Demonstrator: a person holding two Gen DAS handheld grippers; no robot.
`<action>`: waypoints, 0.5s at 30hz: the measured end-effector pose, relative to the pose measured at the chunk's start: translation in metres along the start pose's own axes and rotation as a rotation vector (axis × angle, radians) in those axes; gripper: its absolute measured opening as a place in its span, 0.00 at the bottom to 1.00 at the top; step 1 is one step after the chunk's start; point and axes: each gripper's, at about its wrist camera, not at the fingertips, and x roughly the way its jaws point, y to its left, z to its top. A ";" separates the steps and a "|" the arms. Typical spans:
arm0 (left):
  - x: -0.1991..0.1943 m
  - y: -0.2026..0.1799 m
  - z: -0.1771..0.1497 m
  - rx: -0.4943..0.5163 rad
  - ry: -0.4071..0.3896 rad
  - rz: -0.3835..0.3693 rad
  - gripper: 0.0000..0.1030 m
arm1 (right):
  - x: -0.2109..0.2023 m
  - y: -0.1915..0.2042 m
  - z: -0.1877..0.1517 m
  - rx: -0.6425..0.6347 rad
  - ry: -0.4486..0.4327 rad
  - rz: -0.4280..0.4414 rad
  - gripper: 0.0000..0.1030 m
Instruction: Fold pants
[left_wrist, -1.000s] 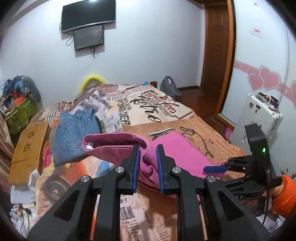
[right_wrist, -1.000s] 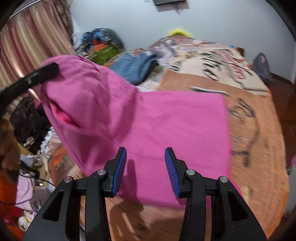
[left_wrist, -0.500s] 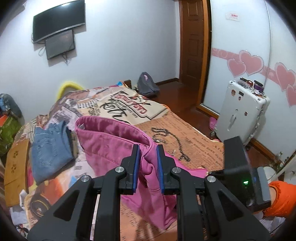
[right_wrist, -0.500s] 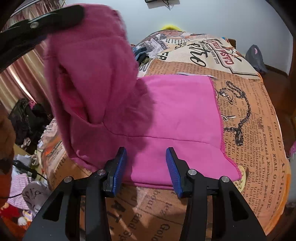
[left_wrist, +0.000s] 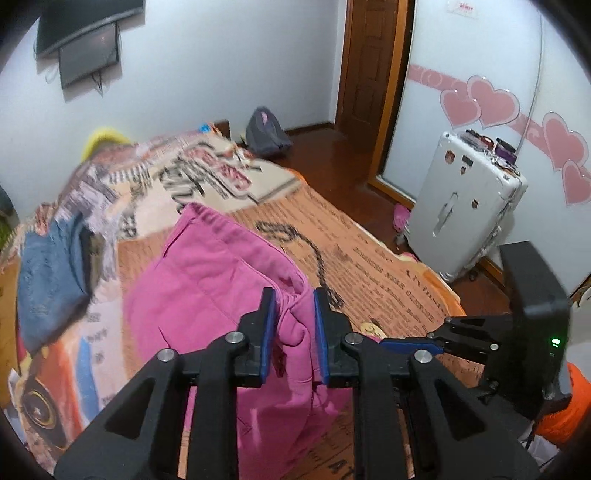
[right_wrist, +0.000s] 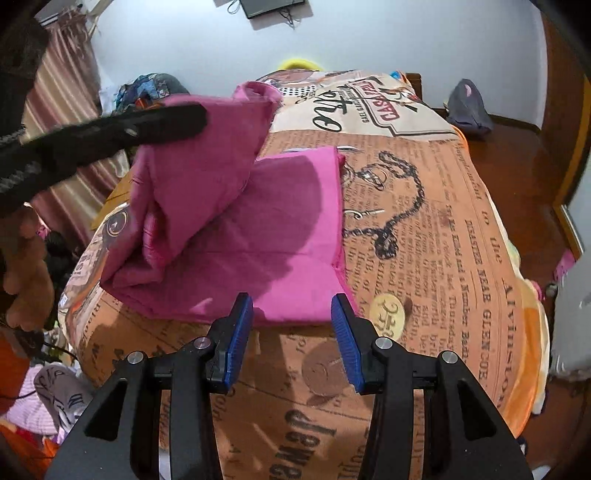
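Note:
The pink pants (right_wrist: 280, 221) lie on the bed with one end lifted and folded over the flat part. My left gripper (left_wrist: 293, 328) is shut on a bunched fold of the pink pants (left_wrist: 207, 280) and holds it above the bed. It shows as a dark arm (right_wrist: 110, 133) in the right wrist view. My right gripper (right_wrist: 291, 332) is open and empty, just short of the pants' near edge. It also shows in the left wrist view (left_wrist: 413, 343).
The bed has a newspaper-print cover (right_wrist: 443, 229). Folded blue jeans (left_wrist: 51, 273) lie at its left side. A white suitcase (left_wrist: 465, 206) stands on the floor at the right. A grey bag (left_wrist: 266, 129) lies by the far wall near the door.
My left gripper has carried the lifted pink end further over the flat part of the pants. My right gripper has backed off a little toward the pants' near edge.

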 end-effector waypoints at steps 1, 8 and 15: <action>0.005 0.000 -0.001 -0.009 0.021 -0.008 0.25 | -0.001 0.000 -0.001 0.000 0.000 -0.002 0.41; 0.001 0.019 0.006 -0.073 0.017 -0.029 0.37 | -0.009 -0.004 -0.003 0.004 -0.006 -0.023 0.41; -0.027 0.065 0.016 -0.159 -0.052 0.008 0.47 | -0.010 -0.005 0.000 0.023 -0.013 -0.018 0.41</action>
